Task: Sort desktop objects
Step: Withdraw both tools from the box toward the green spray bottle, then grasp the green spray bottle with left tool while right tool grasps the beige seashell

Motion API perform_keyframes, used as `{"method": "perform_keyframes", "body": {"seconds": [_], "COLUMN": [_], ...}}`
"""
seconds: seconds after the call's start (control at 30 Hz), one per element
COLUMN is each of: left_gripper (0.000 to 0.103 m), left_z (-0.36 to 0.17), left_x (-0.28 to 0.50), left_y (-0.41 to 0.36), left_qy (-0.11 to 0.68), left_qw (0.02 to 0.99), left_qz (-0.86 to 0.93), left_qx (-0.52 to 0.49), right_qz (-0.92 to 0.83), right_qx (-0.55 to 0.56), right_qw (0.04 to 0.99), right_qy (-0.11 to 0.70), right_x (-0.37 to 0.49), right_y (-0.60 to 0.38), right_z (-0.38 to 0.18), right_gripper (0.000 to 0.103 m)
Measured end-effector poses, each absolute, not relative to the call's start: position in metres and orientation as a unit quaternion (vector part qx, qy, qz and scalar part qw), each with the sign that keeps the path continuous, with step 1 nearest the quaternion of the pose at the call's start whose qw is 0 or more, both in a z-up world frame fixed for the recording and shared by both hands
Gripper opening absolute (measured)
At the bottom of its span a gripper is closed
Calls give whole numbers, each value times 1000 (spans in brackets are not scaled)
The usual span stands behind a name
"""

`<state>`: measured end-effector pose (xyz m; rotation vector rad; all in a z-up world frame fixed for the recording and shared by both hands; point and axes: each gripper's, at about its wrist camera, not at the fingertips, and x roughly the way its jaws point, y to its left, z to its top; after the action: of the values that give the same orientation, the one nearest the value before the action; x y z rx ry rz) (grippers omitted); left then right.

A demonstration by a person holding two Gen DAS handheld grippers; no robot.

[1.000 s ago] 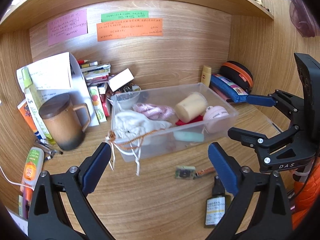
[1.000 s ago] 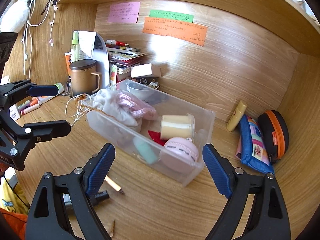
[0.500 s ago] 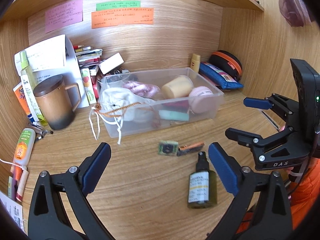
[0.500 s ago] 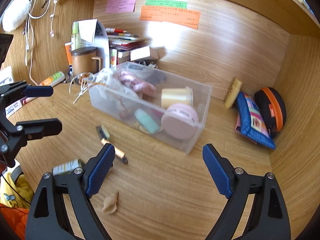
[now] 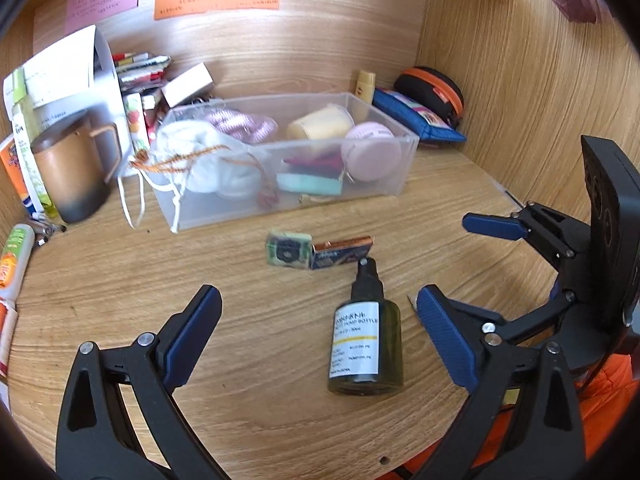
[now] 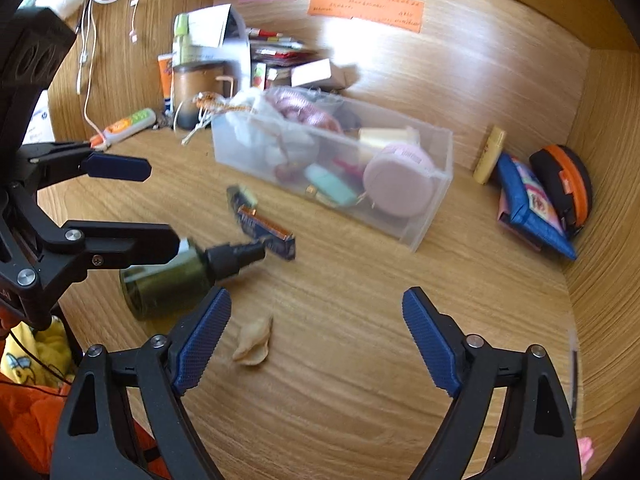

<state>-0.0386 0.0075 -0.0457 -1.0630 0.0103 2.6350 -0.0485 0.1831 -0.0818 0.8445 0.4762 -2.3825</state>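
On the wooden desk (image 5: 120,280), before the clear bin (image 5: 288,200), lies a dark green spray bottle (image 5: 366,344), black-capped, white-labelled; left gripper (image 5: 320,336) apart, right gripper (image 6: 316,340) closing on nothing.

Wood-grain desk (image 5: 248,344), translucent plastic bin (image 5: 394,160)

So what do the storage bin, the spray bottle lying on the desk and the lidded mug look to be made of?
Storage bin: frosted translucent plastic, probably; its contents show blurred through the walls.
Spray bottle: dark olive, glossy body, glass or plastic, hard to tell; black pump top, white paper-looking label.
Lidded mug: likely matte ceramic, brown fading to dark grey at the base; the lid's material is unclear.
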Motion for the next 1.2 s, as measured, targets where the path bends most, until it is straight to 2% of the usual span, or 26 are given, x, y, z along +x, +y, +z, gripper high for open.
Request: {"method": "perform_keyframes", "body": {"seconds": [0.1,0.53,0.67,0.73,0.9,0.93,1.0,1.2], "left_gripper": [99,98,81,78,76,74,63,55], "left_z": [-51,-59,-64,-66,-70,-70,-72,-77], "left_x": [-38,-35,-41,-43,-42,-41,-41,-45], "left_y": [9,17,25,26,25,24,24,24], "left_qy": [4,13,19,18,18,18,12,9], "left_qw": [144,130,143,146,141,141,144,144], "left_qz": [917,924,917,915,914,914,911,906], "left_qx": [-371,-360,-372,-377,-380,-380,-386,-397], "right_qz": [-883,-869,-866,-864,-861,-860,-857,-852], "right_qx": [324,332,335,339,346,349,353,361], "right_qw": [290,321,326,330,336,338,344,356], "right_qy": [175,180,175,170,158,154,148,132], "right_x": [-48,-42,-42,-42,-42,-42,-43,-45], "right_y": [183,178,179,180,181,182,183,182], "right_z": [-89,-103,-103,-103,-103,-103,-103,-101], "right_gripper": [68,40,34,29,25,22,18,16]}}
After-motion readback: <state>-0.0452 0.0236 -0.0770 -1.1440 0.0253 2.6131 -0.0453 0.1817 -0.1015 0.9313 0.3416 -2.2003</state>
